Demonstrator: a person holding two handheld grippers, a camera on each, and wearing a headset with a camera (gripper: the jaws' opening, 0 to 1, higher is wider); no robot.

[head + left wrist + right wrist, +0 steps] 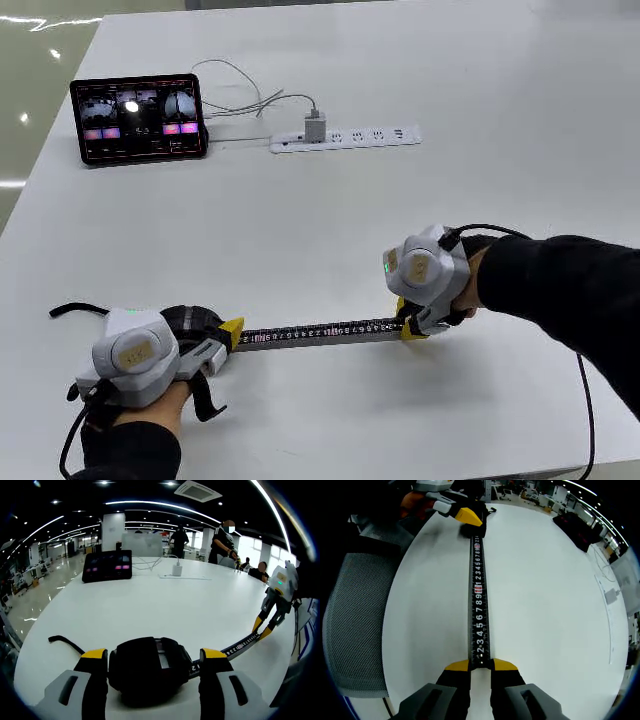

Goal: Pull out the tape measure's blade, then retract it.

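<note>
The black tape measure case (190,324) (149,667) sits on the white table, clamped between the yellow-tipped jaws of my left gripper (215,338) (153,656). Its black blade (320,332) (478,605) with white numerals runs flat along the table to the right. My right gripper (412,328) (480,665) is shut on the blade's free end. In the left gripper view the blade (240,645) leads off to the right gripper (265,628). A black wrist strap (75,309) (65,642) trails from the case.
A tablet (139,118) with a lit screen stands at the far left of the table. A white power strip (345,138) with a charger and cables lies behind it. A grey mesh chair (355,625) stands by the table's edge. People stand in the background.
</note>
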